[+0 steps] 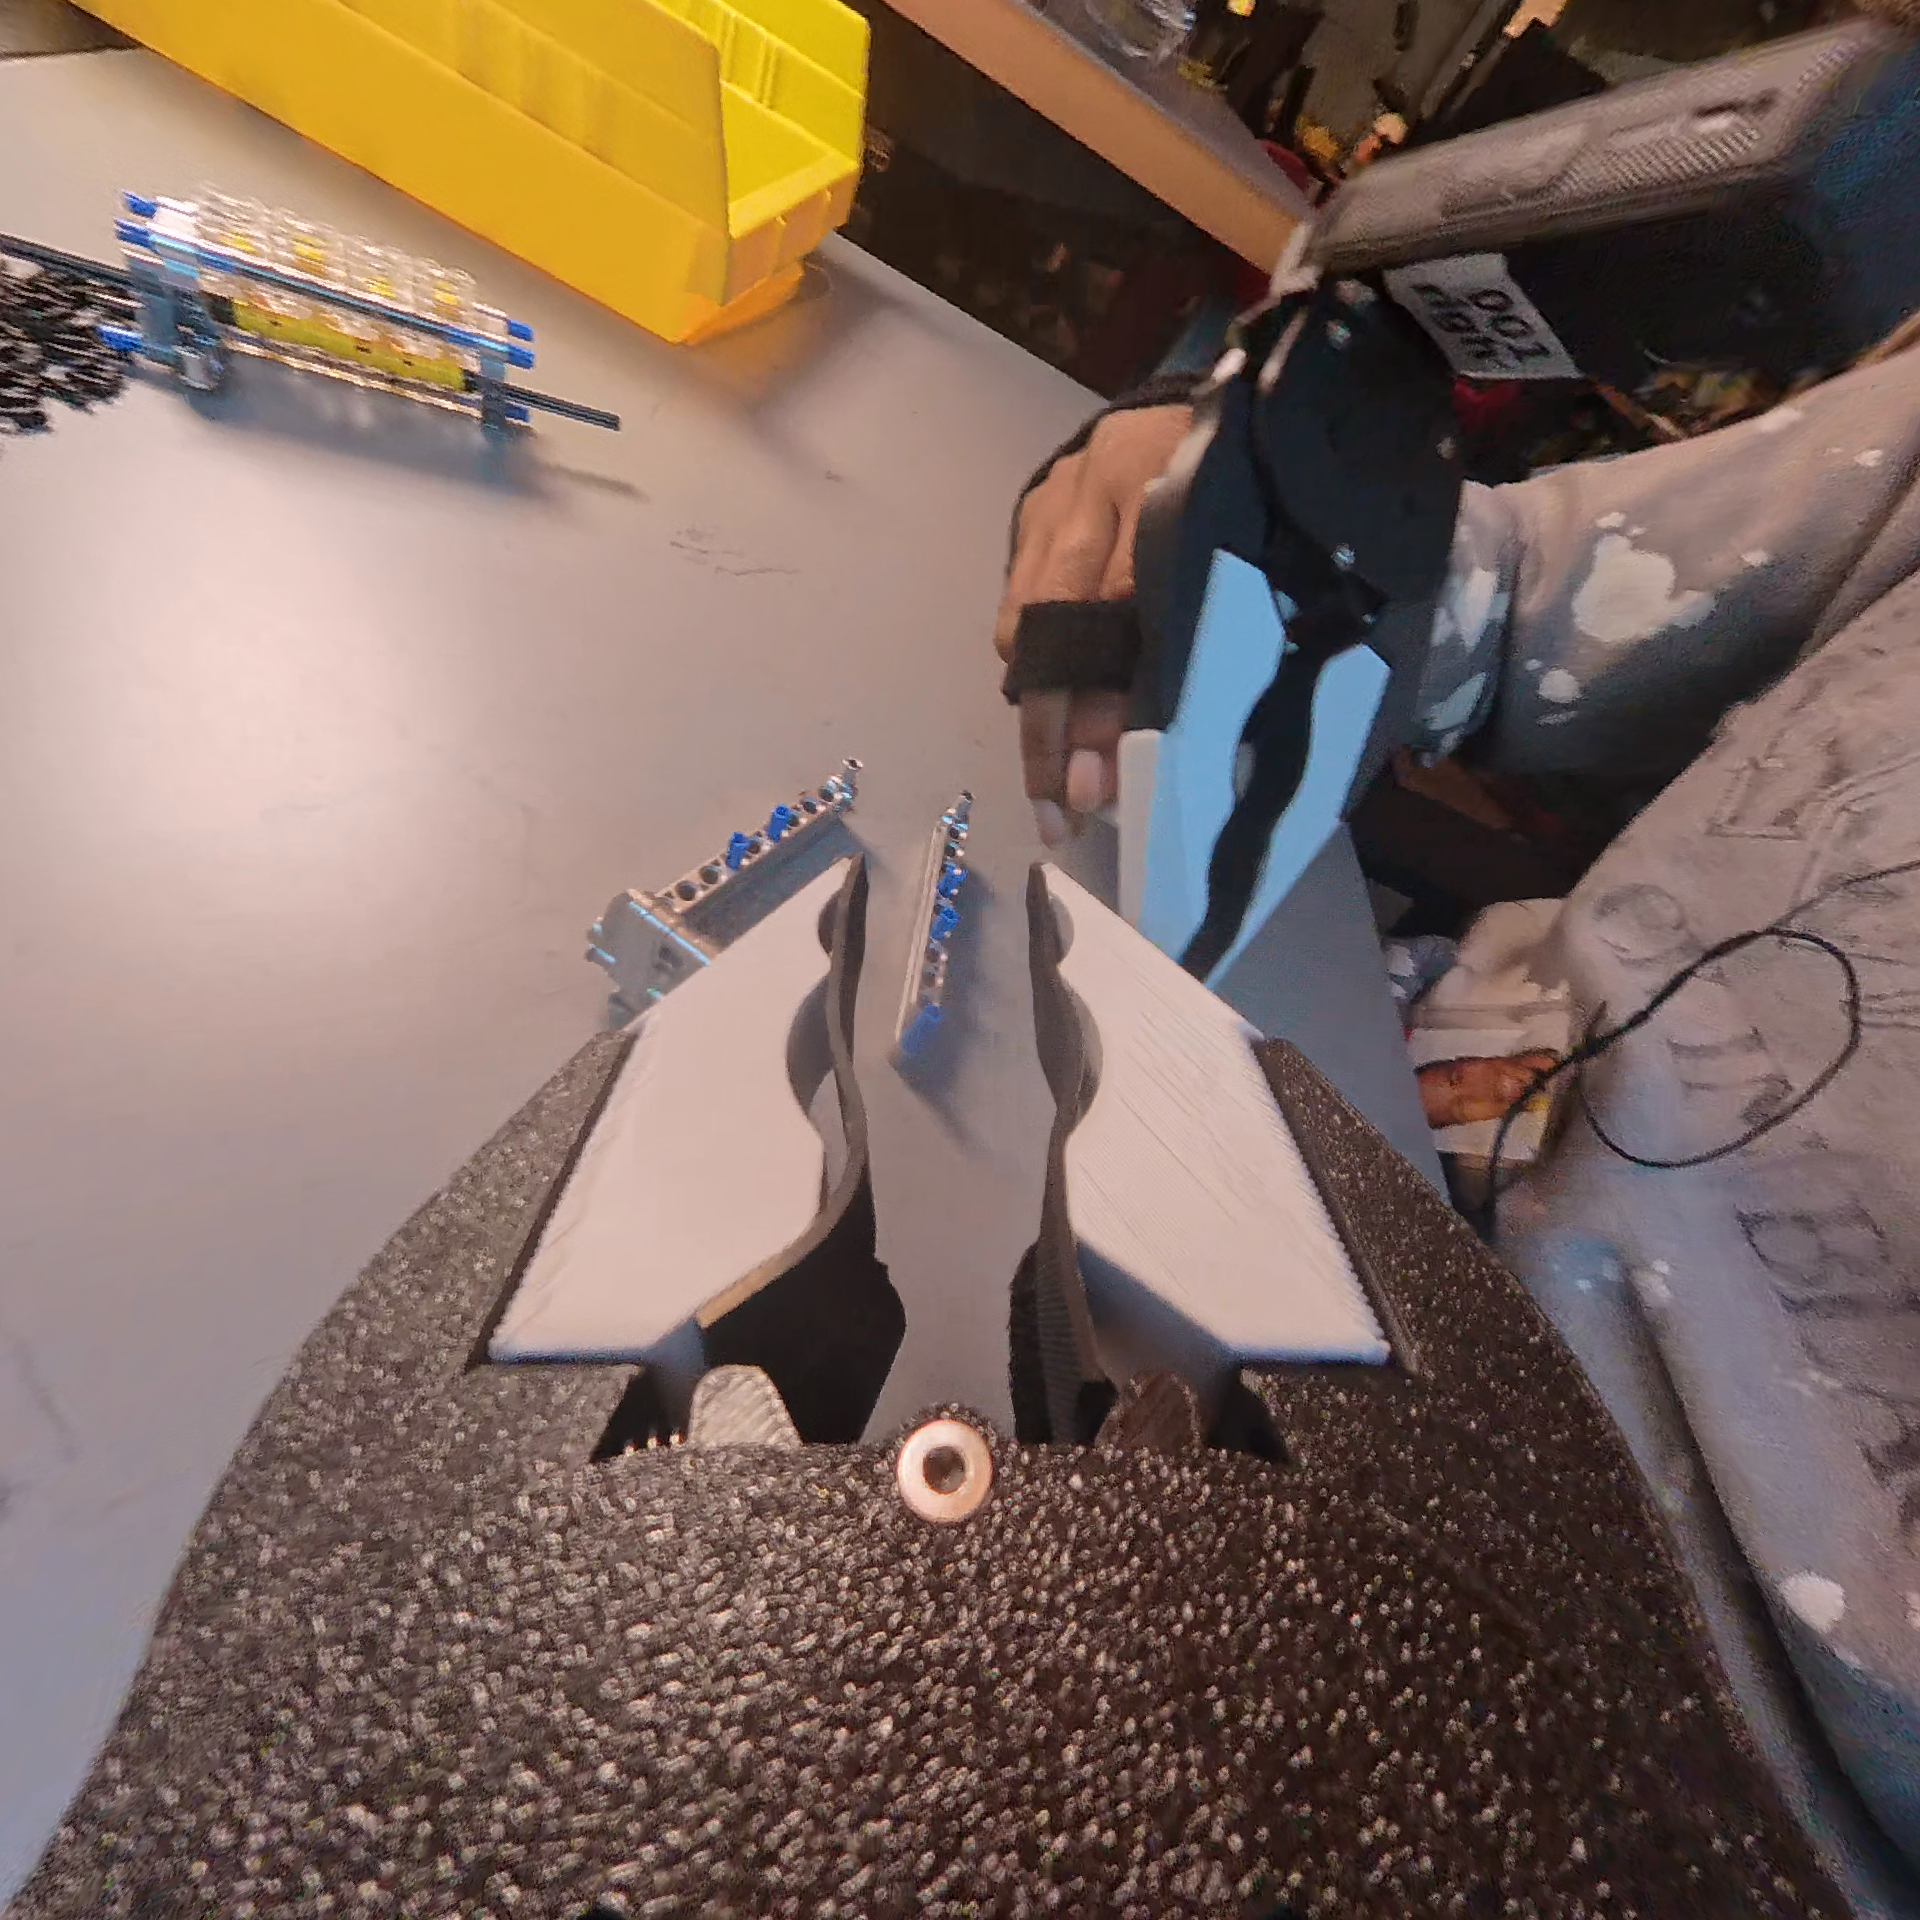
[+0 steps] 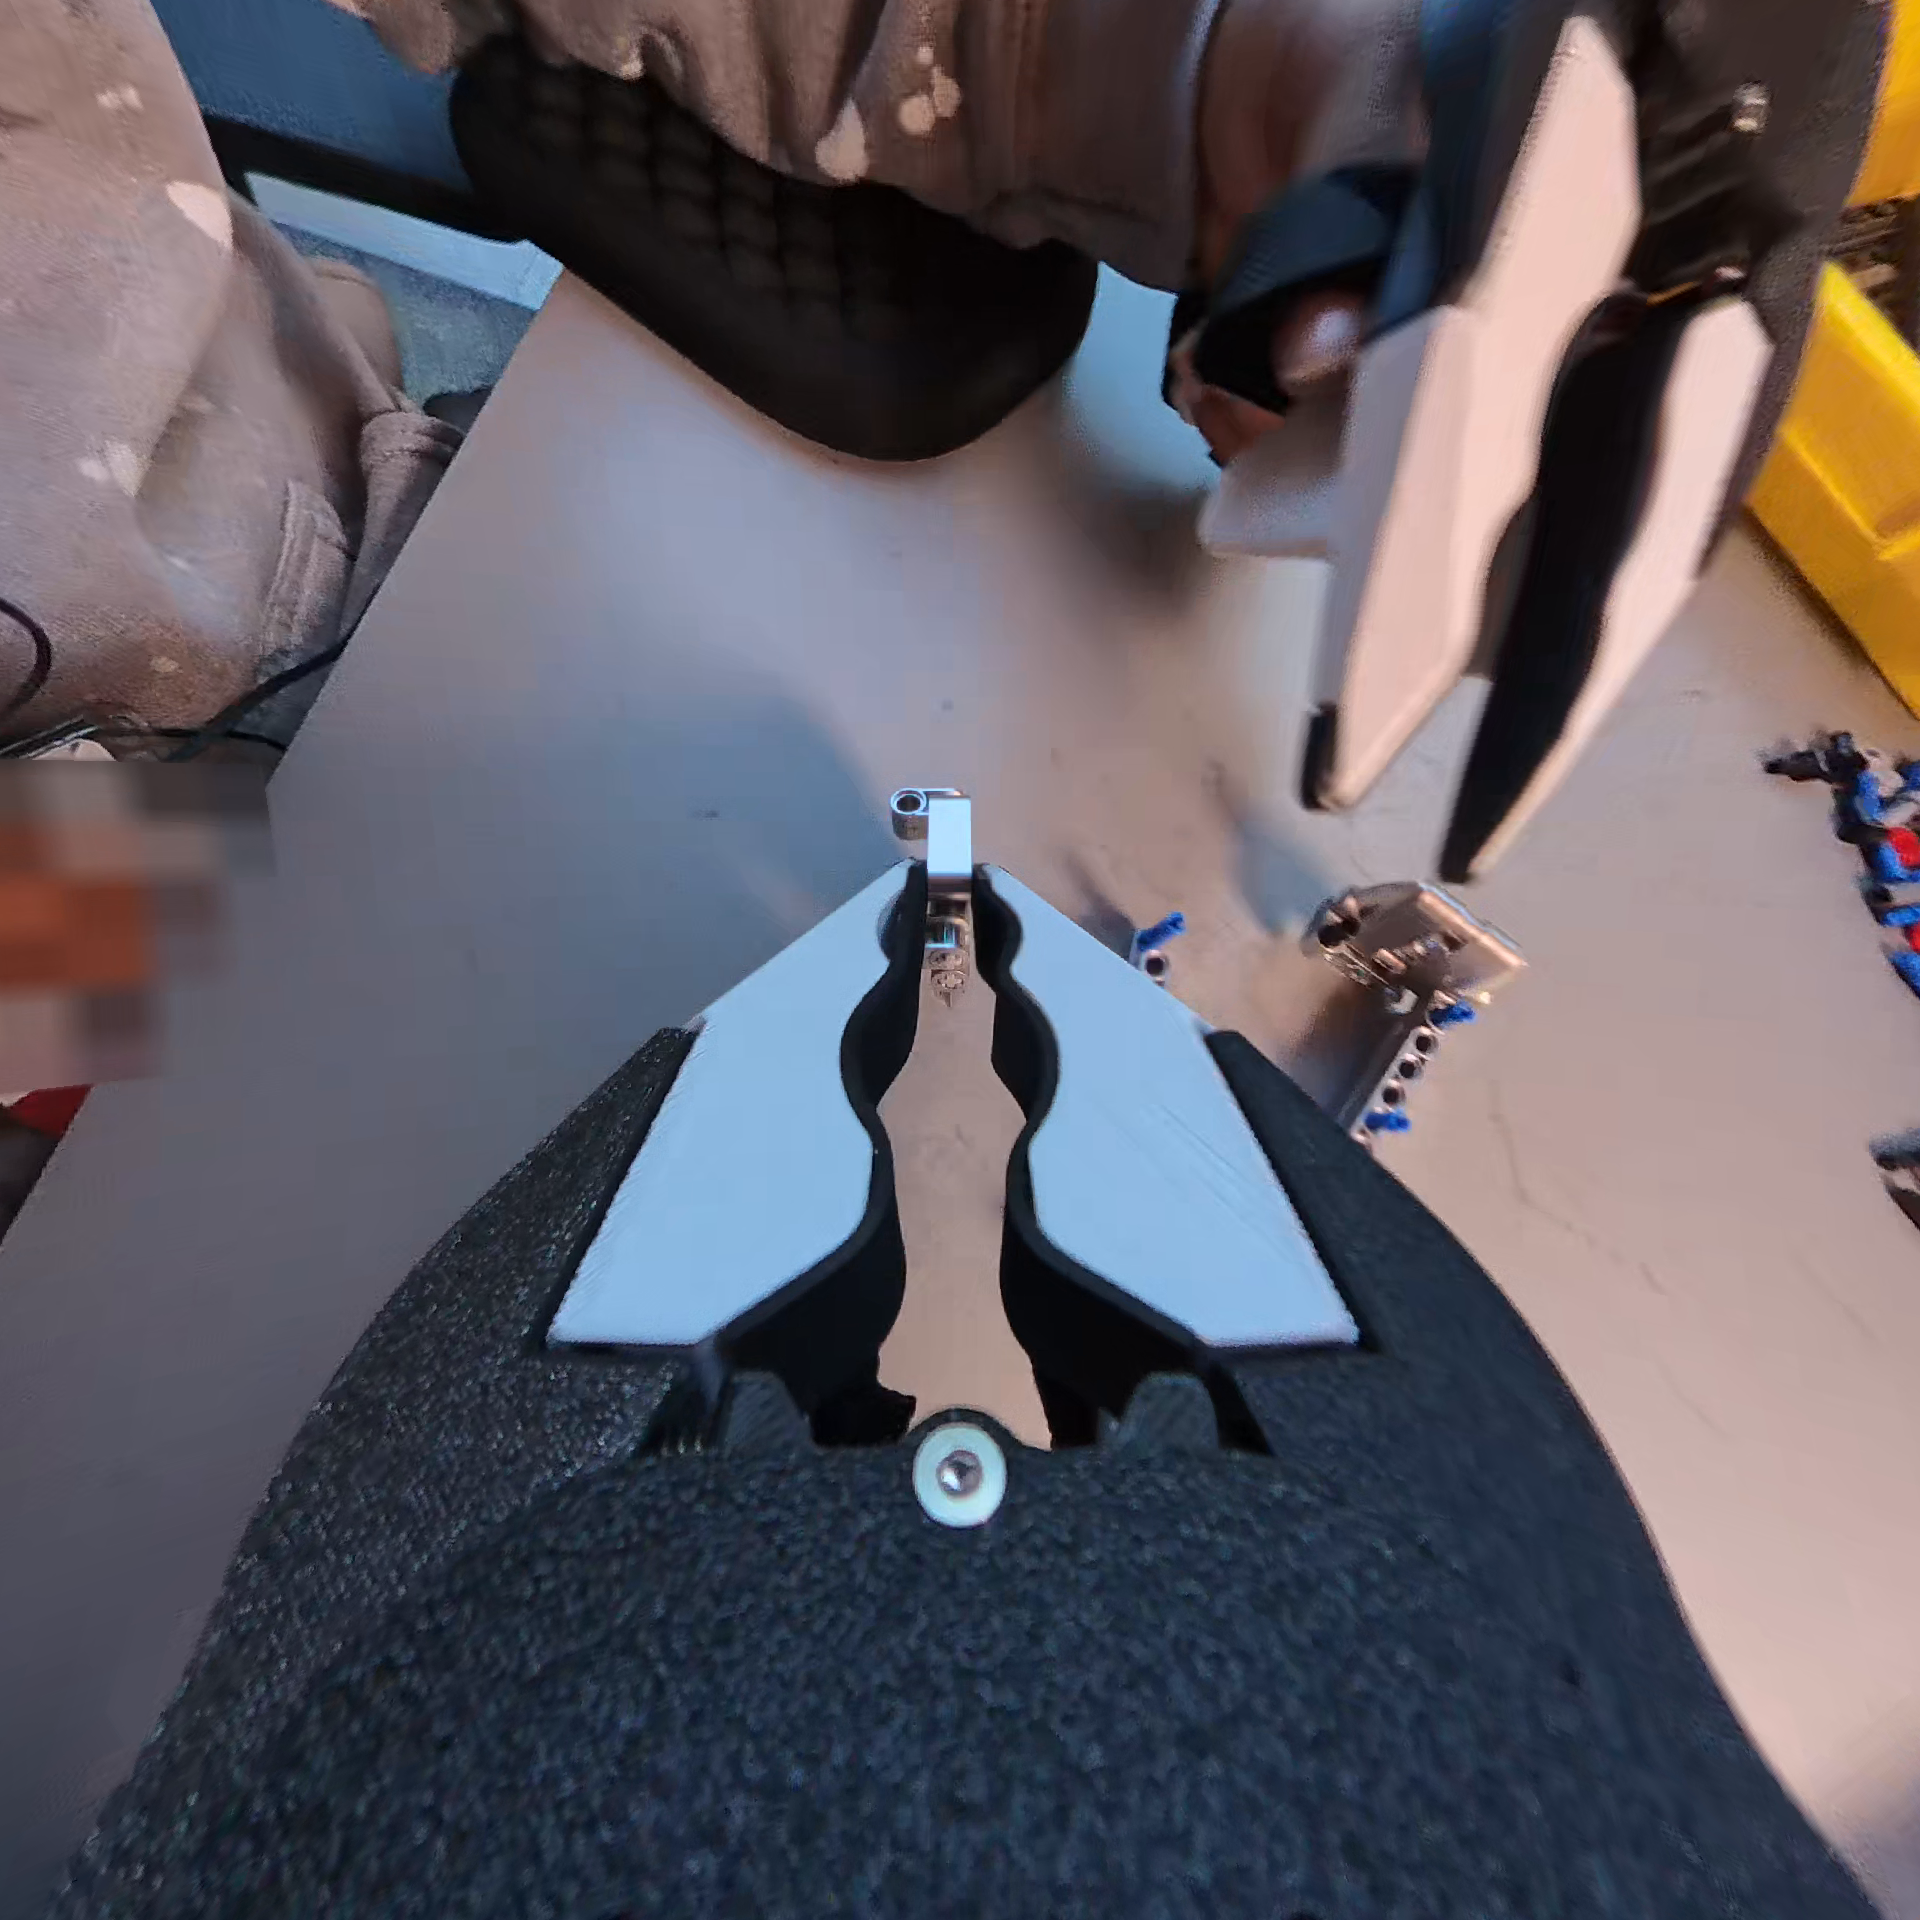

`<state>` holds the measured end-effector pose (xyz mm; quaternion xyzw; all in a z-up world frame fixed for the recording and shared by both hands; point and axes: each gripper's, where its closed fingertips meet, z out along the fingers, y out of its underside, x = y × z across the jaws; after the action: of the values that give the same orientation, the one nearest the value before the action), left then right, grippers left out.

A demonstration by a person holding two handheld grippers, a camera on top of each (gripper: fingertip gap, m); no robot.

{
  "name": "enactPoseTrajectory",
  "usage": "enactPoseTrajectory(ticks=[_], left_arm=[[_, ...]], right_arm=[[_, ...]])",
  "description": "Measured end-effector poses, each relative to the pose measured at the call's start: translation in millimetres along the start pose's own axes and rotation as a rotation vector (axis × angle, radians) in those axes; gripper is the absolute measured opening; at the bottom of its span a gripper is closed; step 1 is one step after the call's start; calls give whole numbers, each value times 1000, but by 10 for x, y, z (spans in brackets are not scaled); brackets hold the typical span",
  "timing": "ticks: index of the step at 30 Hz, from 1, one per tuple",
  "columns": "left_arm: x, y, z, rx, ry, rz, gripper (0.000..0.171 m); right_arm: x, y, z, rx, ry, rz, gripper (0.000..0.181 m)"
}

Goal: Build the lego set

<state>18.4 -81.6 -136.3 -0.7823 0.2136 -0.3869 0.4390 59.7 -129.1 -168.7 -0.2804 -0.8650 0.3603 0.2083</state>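
Left wrist view: wide bare table (image 1: pixel 343 665) across centre-left. Blocked upper left by yellow bin (image 1: pixel 582 135) and brick assembly (image 1: pixel 322 301); centre by two pinned beams (image 1: pixel 727 894), (image 1: pixel 935 925); right by other gripper (image 1: pixel 1236 831). Right wrist view: open table centre-left, loose bricks (image 2: pixel 1870 831) at right edge.

One piece of writing is seen, on a white label (image 1: pixel 1475 317) fixed to the black body of the right gripper (image 1: pixel 1262 831) in the left wrist view; dark characters are printed on it, turned upside down. No other text, brand, number or sign is found on the yellow bin (image 1: pixel 582 135) or the grey table (image 1: pixel 364 644).
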Motion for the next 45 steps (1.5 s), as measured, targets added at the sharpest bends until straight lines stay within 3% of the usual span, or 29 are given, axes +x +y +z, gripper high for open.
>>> enactPoseTrajectory(ticks=[2,7,11,14,16,19,23,26,32,36,42,45], left_arm=[[132,20,6,-8,76,14,33],[424,-136,-16,85,192,98,43],[368,-431,108,227,51,173,37],[342,-635,169,309,-43,221,24],[367,-681,153,330,-24,218,11],[370,-564,123,268,1,230,5],[183,-222,141,18,-132,369,5],[114,24,207,-153,-176,421,5],[29,232,165,-290,-194,385,5],[-38,312,87,-319,-189,313,5],[-26,385,122,-351,-167,270,5],[-1,359,120,-341,-165,271,5]], right_arm=[[89,-39,-99,59,47,24,7],[433,-379,-617,426,219,166,7],[708,-569,-1048,766,343,347,7],[757,-608,-1051,857,321,426,7],[748,-594,-977,845,311,430,7],[712,-515,-883,767,284,410,8],[645,-195,-640,454,296,271,8],[580,-126,-536,347,304,195,23],[488,277,-267,32,302,98,26],[511,329,-179,12,304,120,26],[567,-36,-149,196,299,185,27],[573,-31,-113,187,284,208,14]])
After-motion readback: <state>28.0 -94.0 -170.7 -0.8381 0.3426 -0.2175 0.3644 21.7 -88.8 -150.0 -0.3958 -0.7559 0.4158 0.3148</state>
